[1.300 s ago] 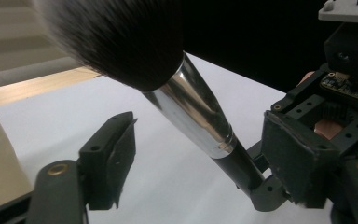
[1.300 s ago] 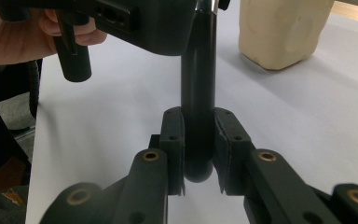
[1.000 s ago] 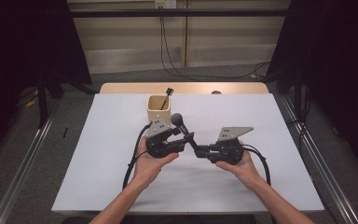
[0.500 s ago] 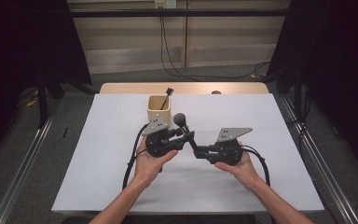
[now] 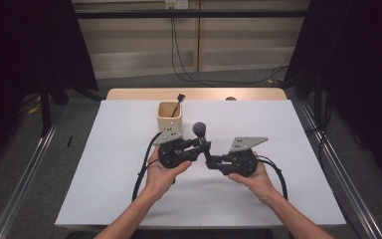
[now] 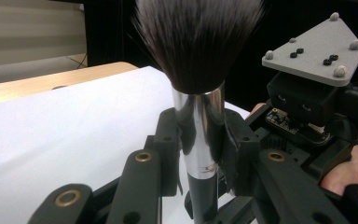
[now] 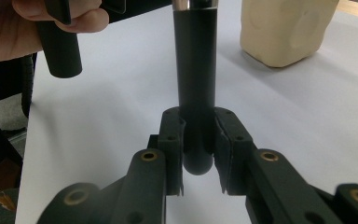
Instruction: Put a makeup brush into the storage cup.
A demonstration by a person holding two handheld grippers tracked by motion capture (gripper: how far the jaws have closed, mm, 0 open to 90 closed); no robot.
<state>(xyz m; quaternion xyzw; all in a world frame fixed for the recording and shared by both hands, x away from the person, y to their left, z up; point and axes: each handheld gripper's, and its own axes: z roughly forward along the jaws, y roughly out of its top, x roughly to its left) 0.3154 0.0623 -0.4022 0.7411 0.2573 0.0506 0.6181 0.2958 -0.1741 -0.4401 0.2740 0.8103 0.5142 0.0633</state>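
Both grippers clamp one brush (image 5: 200, 132) upright over the table (image 5: 104, 164) – left gripper (image 6: 200, 154) w/ jaws on the ferrule, right gripper (image 7: 198, 147) on the handle's butt end.

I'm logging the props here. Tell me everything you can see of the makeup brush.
The makeup brush stands upright above the white table cover. It has a fluffy dark head with pale tips, a shiny silver ferrule and a black rounded-end handle. The left claw clamps its ferrule; the right claw grips the handle's bottom end.
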